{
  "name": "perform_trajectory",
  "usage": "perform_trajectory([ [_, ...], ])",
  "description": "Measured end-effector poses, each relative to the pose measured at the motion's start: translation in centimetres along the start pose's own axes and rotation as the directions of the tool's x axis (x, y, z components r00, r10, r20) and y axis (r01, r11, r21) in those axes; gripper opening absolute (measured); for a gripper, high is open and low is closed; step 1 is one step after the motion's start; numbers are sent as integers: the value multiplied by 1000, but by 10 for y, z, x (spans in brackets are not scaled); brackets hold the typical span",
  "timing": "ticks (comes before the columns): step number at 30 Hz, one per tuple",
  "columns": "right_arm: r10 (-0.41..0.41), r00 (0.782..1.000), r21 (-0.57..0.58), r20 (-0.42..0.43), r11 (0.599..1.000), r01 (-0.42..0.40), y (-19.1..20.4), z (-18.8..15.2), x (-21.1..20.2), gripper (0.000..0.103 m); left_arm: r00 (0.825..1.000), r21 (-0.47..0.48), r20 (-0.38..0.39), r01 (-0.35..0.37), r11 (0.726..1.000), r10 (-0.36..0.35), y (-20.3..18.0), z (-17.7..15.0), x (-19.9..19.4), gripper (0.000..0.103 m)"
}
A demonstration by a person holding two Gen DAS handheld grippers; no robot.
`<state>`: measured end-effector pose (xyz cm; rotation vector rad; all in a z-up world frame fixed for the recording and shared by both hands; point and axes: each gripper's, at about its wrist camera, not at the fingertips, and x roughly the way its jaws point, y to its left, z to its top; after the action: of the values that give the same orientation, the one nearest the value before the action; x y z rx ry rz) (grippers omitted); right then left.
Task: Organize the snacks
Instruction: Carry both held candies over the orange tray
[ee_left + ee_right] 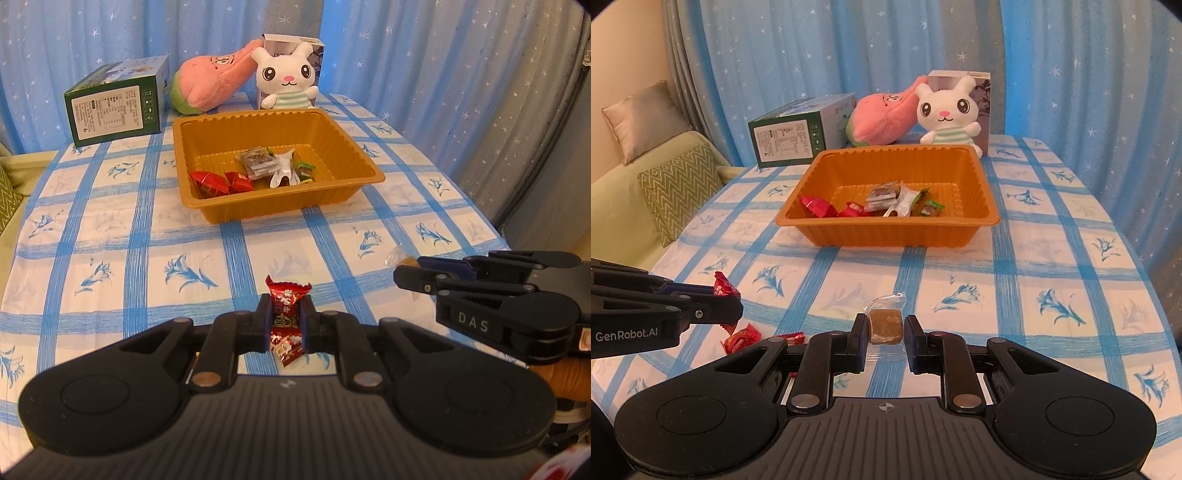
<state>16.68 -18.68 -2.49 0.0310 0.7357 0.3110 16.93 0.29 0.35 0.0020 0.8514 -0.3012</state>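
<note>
Sitting pinched in left gripper (285, 321): red candy (288, 295)

The tray (886, 225) sits mid-table (1052, 258) holding wrapped snacks (899, 201); behind it a box (790, 136) left, two plush toys (945, 114) right, perhaps leaning on another box.
</note>
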Motion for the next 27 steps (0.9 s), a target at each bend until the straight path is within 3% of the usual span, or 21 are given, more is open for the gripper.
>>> perform_trajectory([
  [27,-39,999,-51,27,998,40,-32,86,44,21,999,11,42,1,1000,-1,14,86,41,13],
])
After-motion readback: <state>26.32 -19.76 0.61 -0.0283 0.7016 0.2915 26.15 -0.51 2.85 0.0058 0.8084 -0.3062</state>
